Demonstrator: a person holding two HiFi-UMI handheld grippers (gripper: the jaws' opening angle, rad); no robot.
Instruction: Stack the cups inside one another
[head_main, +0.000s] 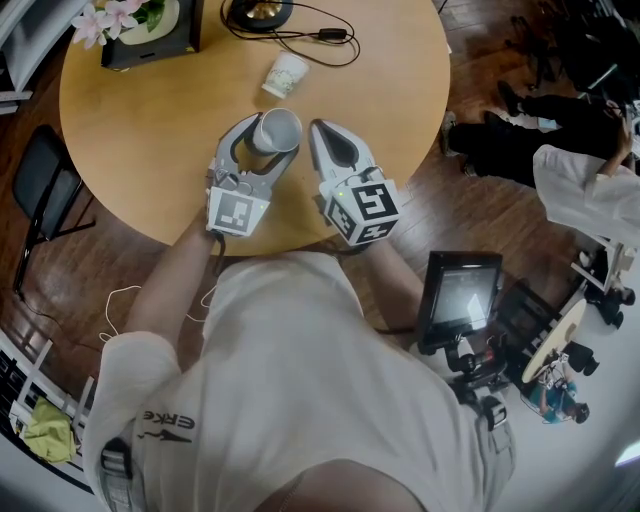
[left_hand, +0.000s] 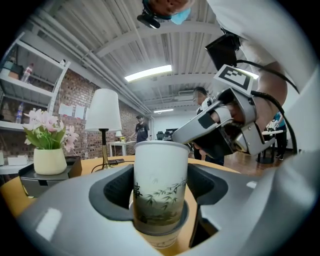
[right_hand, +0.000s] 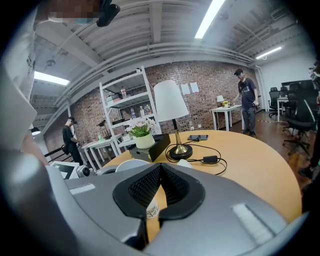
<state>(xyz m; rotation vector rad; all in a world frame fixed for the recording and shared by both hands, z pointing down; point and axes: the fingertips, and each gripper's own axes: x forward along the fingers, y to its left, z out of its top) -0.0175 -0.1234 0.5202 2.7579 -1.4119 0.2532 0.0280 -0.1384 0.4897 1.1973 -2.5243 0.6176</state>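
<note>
At a round wooden table (head_main: 140, 140), your left gripper (head_main: 270, 138) clasps an upright paper cup (left_hand: 161, 172) printed with bamboo, its pads pressed to either side of the cup's wall, while your right gripper (head_main: 320, 132) rests just beside it with jaws clenched on nothing. The left gripper view shows the held cup's base sitting within the rim of a second cup (left_hand: 161, 242) beneath it, so the nesting appears under way rather than finished. A third cup (head_main: 285, 75) lies on its side farther across the table, near a black cable (head_main: 330, 35). To do this step well, hold the upper cup plumb and press it straight down, so that its wall slides evenly inside the lower rim; a tilt would likely wedge one edge or crease the thin paper. Squeeze no harder than you need, since a pinched cup goes oval and binds. The second cup is light and nothing visibly pins it, so it may skid or tip; the closed right gripper is near enough to brace it at the side. Release only once the upper cup seats and stands by itself, then turn to the fallen cup
</note>
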